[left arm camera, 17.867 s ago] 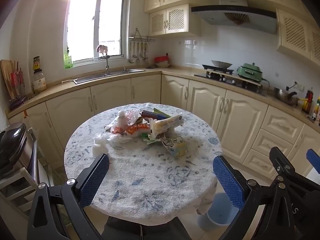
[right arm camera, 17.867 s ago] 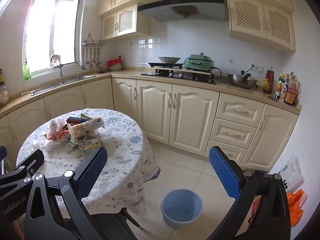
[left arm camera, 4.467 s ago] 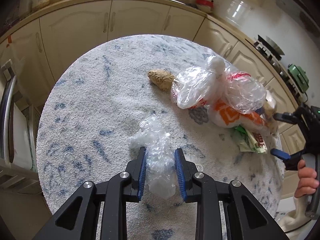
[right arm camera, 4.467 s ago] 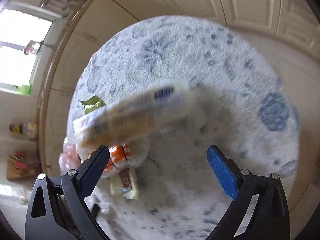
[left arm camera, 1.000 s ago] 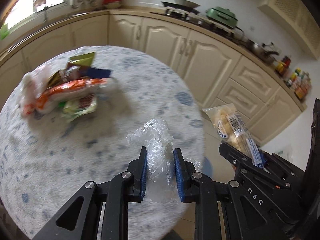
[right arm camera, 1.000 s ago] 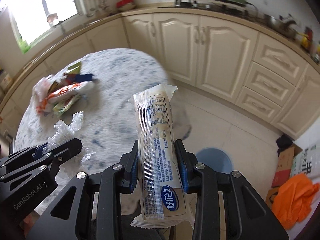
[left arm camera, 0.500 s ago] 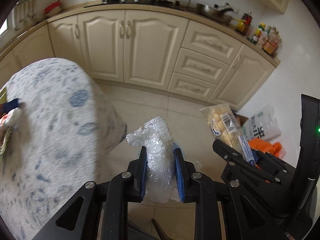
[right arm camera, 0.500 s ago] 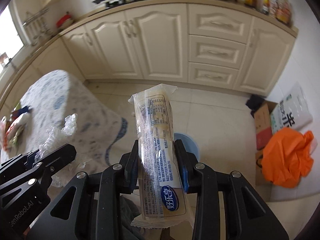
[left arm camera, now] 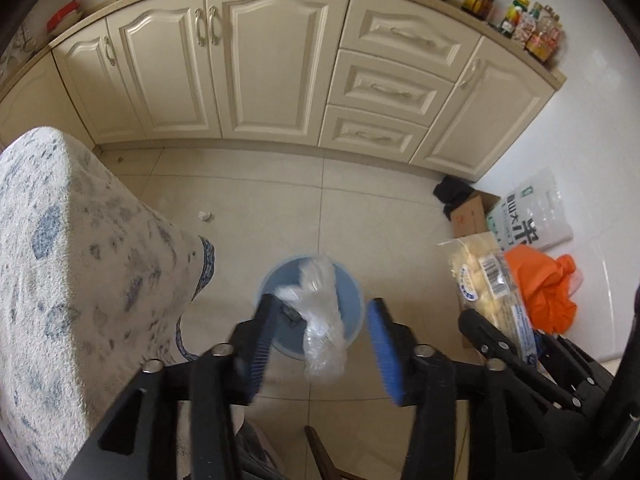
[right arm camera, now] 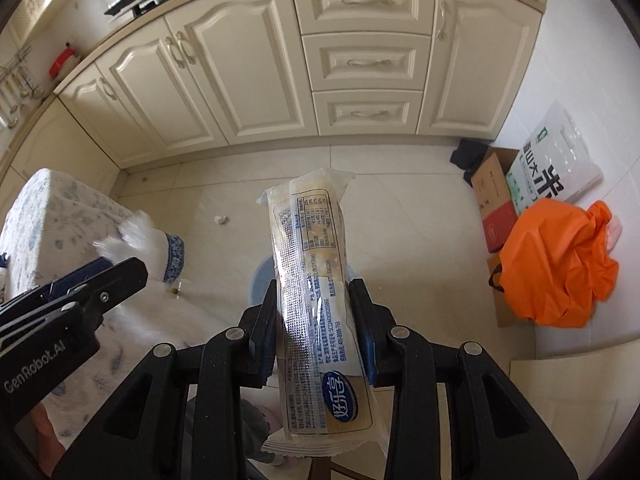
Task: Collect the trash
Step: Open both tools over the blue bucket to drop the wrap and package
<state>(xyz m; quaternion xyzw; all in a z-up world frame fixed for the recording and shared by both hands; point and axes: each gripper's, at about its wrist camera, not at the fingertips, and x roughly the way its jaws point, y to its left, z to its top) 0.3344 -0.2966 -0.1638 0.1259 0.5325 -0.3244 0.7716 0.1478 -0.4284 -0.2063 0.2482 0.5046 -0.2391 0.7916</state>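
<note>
My left gripper [left arm camera: 322,304] points down over a blue bucket [left arm camera: 354,292] on the floor. Its jaws are opening, and a crumpled clear plastic wrapper [left arm camera: 322,332] hangs loose between them, free of the pads. In the right wrist view that wrapper [right arm camera: 136,232] shows as a white blur at the left gripper [right arm camera: 116,268]. My right gripper [right arm camera: 314,292] is shut on a long snack packet [right arm camera: 308,248] standing upright between its pads. The packet hides most of the bucket [right arm camera: 258,276]. In the left wrist view the packet [left arm camera: 484,280] is at the right.
The round table with its blue-flecked cloth [left arm camera: 60,260] stands at the left. Cream cabinets [left arm camera: 280,60] run along the back. An orange bag [right arm camera: 556,264], a cardboard box [right arm camera: 494,196] and a rice sack [right arm camera: 556,164] lie by the right wall. A small scrap [left arm camera: 205,216] lies on the tiles.
Both grippers swung from the table out over the floor and the bucket. The left jaws parted and let go of the plastic wrapper. The right grip on the packet is unchanged.
</note>
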